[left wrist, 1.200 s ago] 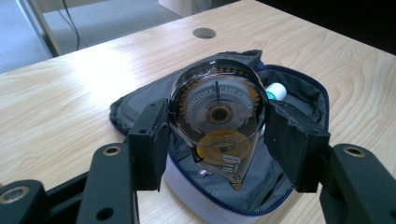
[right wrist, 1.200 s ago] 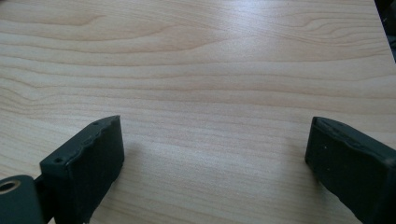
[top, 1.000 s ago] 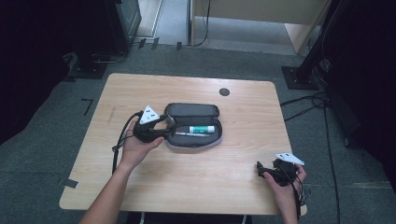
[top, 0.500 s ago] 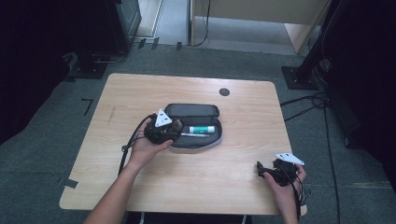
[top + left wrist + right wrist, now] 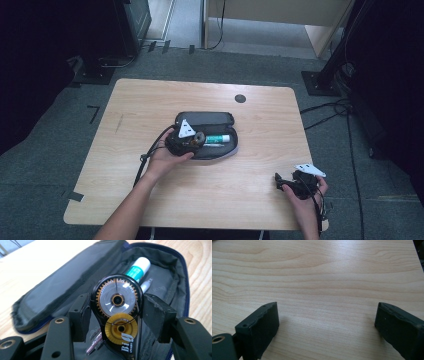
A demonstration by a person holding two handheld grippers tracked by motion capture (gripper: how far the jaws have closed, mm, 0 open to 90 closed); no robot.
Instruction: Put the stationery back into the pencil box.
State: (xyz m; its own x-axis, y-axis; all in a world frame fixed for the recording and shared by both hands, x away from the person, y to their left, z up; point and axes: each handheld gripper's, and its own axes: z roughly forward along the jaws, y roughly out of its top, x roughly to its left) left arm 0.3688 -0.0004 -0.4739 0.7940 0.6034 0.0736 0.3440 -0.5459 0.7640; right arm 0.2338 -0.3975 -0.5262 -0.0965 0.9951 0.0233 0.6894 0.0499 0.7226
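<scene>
spread fingers [image 5: 259, 327] over bare table [image 5: 324, 277]

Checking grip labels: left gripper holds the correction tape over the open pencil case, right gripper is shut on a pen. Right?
Not quite. In the right gripper view the right gripper is open over bare table, holding nothing. The left gripper does clamp the correction tape over the open pencil case.

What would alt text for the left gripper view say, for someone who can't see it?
A gripper clamps a clear correction tape dispenser with yellow gears between two black jaws, over an open dark pencil case. Inside the case lie a white and teal tube and a pen, on a light wooden table.
</scene>
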